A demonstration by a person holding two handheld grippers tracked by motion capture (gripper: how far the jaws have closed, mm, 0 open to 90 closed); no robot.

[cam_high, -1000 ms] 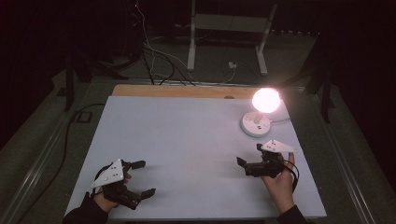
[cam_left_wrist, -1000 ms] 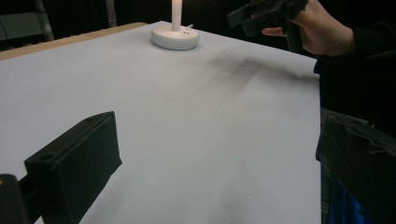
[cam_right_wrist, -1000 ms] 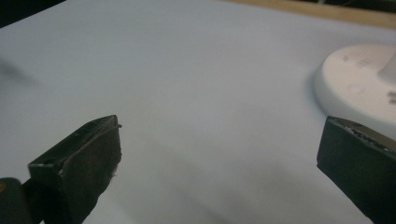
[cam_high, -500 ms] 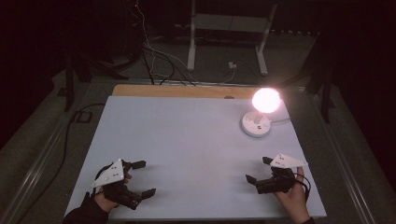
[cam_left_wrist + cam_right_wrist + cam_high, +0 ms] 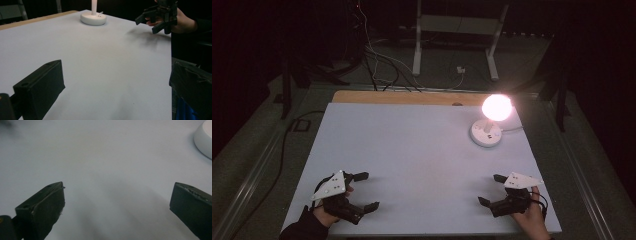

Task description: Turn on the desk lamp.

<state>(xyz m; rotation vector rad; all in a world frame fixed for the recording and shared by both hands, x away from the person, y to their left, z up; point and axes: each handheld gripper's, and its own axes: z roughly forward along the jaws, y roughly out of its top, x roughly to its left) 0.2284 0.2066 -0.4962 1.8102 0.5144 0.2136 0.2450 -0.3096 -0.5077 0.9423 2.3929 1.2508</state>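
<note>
My left gripper (image 5: 367, 190) rests low over the near left part of the white table (image 5: 412, 150), jaws wide apart and nothing between them. My right gripper (image 5: 491, 189) hangs near the table's front right corner, also open and empty; it appears far off as the right gripper (image 5: 150, 21) in the left gripper view. A lit globe lamp (image 5: 496, 107) on a round white base (image 5: 486, 134) stands at the back right of the table. The lamp base (image 5: 93, 18) lies far ahead in the left gripper view, and the base's edge (image 5: 203, 138) sits at the top right of the right gripper view.
A wooden strip (image 5: 412, 98) runs along the table's far edge. Cables (image 5: 377, 65) and a metal stand (image 5: 457, 30) lie on the dark floor beyond it. A cable (image 5: 287, 145) trails down the left side of the table.
My right gripper has pulled back from beside the lamp base toward the table's front right corner. My left gripper has stayed in place.
</note>
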